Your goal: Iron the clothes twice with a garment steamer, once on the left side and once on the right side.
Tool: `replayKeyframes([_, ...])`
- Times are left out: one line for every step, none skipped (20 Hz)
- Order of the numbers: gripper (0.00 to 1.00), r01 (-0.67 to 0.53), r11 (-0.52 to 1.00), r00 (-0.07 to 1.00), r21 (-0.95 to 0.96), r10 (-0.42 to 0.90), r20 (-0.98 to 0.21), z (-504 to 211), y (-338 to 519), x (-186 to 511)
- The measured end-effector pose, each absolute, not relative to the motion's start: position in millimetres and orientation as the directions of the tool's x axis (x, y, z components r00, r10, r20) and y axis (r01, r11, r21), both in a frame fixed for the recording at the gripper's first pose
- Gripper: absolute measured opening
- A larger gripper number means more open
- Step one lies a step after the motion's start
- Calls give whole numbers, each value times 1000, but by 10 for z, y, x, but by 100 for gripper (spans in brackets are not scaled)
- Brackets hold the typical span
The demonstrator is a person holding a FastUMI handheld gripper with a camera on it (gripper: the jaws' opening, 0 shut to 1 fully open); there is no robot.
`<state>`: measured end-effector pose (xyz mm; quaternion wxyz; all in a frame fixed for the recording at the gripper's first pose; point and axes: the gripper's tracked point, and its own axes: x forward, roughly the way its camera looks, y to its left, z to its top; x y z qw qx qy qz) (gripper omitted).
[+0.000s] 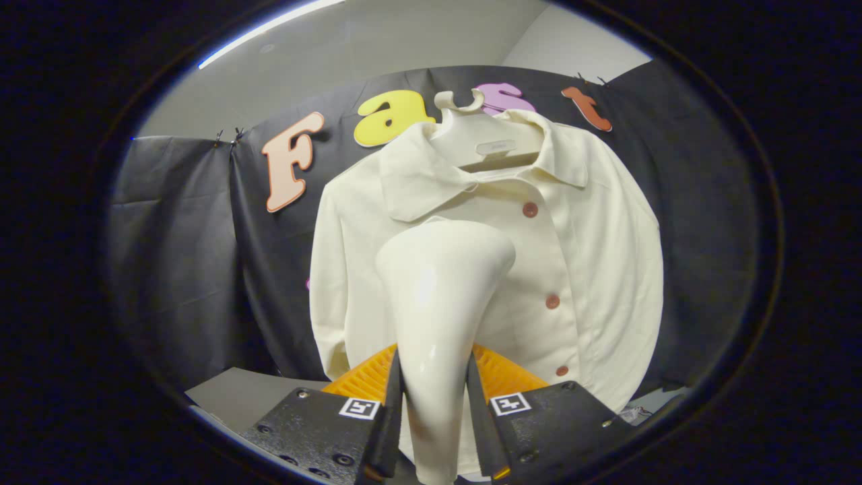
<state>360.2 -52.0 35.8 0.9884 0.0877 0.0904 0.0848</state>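
The claw (434, 411) was pinching the garment steamer (441, 303) by its glossy cream handle, one finger pressed on each side of it. The steamer rose upright between the fingers, widening toward a broad head that was held up in front of the shirt (572, 256), level with its chest and a little to the side of the button row. The cream shirt hung on a pale hanger (471, 131) against the black cloth wall (182, 256), collar spread, three reddish buttons (552, 301) running down its front. Just behind the fingers sat something orange and ribbed (367, 377), and a pale tabletop (236, 397) showed beneath the shirt's lower edge.
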Motion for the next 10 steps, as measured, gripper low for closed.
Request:
replayKeyframes([45, -155, 969, 968, 193, 188, -168, 301, -523, 3574])
replayKeyframes([45, -159, 967, 965, 199, 195, -175, 230, -513, 3556])
replayKeyframes([45, -159, 965, 963, 207, 198, -185, 157, -514, 3541])
replayKeyframes([45, -161, 965, 960, 210, 202, -194, 88, -512, 3527])
replayKeyframes([45, -161, 964, 957, 211, 205, -207, 19, -510, 3503])
replayKeyframes([45, -161, 965, 953, 208, 206, -222, -57, -515, 3481])
replayKeyframes([45, -158, 966, 951, 206, 205, -230, -116, -533, 3455])
replayKeyframes([45, -159, 966, 950, 206, 206, -236, -174, -538, 3429])
replayKeyframes([45, -160, 964, 948, 211, 210, -238, -233, -541, 3409])
replayKeyframes([46, -162, 962, 945, 219, 216, -247, -306, -542, 3394])
